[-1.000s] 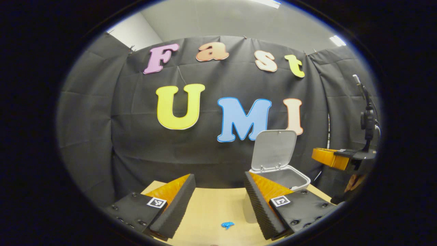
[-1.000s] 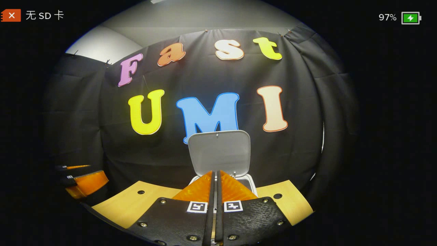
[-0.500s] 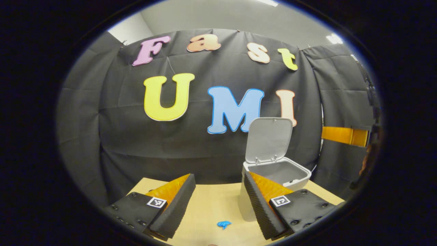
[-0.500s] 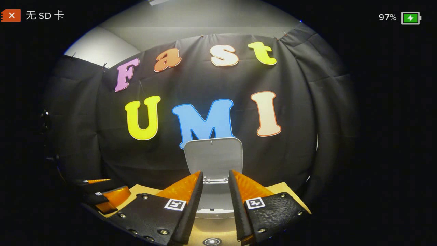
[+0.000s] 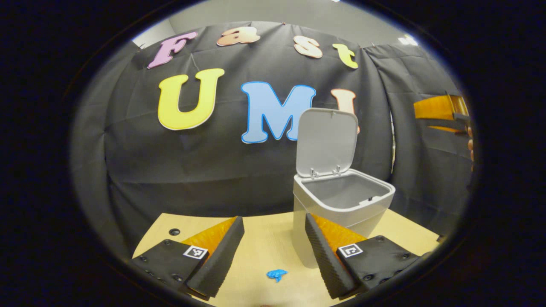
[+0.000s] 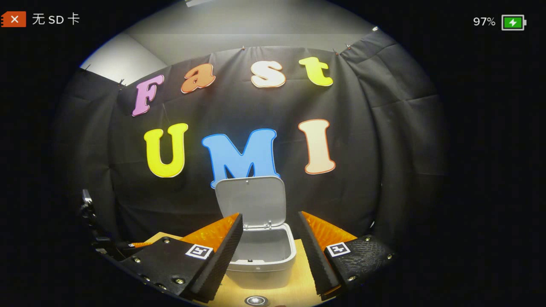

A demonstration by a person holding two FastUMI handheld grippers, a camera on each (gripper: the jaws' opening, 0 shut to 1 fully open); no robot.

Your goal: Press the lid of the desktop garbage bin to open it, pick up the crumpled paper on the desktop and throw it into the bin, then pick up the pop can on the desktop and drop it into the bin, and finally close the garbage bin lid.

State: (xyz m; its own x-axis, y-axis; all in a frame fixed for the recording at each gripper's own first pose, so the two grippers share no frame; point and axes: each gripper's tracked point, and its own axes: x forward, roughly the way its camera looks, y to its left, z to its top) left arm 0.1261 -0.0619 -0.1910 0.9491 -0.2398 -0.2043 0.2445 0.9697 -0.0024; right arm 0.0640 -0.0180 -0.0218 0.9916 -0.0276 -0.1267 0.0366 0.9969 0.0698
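The garbage bin [image 5: 341, 204] stands on the wooden desktop [image 5: 264, 243] near its back edge, close to the black cloth wall, with its lid [image 5: 327, 140] swung fully up and standing upright on the rear hinge — the grey inside of the bin is open to view and looks bare. In the right gripper view the bin [image 6: 262, 251] sits straight ahead, framed between that gripper's fingers, lid [image 6: 251, 200] raised behind it.

A small blue scrap [image 5: 277, 274] lies on the desktop in front of the bin, between the left gripper's fingers in the left gripper view; it is too small to tell what it is.

The left gripper [image 5: 273, 247] hovers low over the desktop, its fingers spread wide with nothing between them. The right gripper [image 6: 268, 251] is likewise spread apart and holds nothing, poised just before the bin. At the right edge of the left gripper view, the right gripper [image 5: 439, 108] shows higher up — blurred, with part of a hand behind it.
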